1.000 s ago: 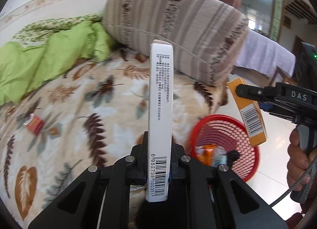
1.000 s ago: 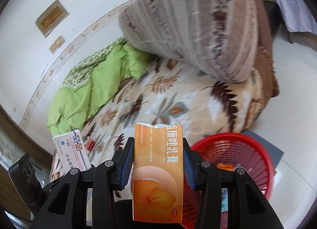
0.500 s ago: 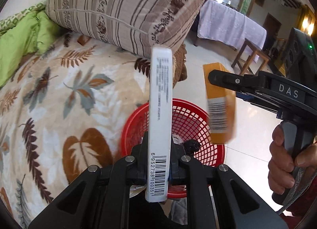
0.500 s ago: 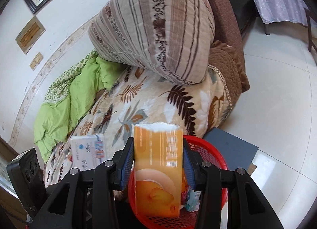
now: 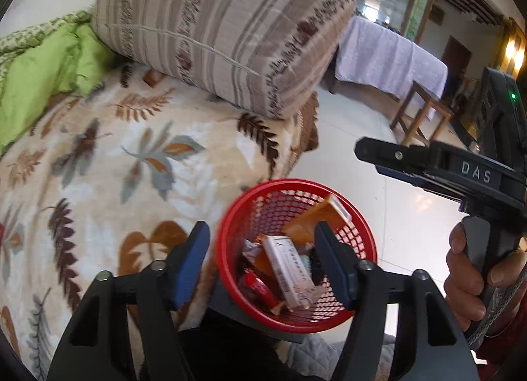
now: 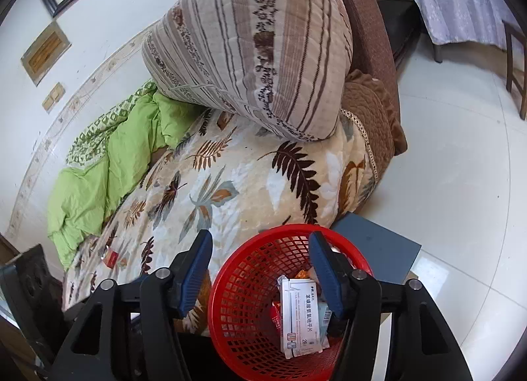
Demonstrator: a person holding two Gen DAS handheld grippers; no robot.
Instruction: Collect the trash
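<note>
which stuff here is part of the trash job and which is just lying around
Job:
red basket
white box in it
orange box in it
small red packet on the blanket
left gripper, right gripper, both open

Lying about:
striped pillow
green quilt
leaf blanket

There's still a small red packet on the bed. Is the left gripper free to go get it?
Probably yes: the left gripper is open and empty, and the red packet lies uncovered on the blanket.

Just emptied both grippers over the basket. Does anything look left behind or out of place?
One thing: a small red packet lies on the leaf-print blanket, well left of the red basket. The white box and orange box are inside.
</note>
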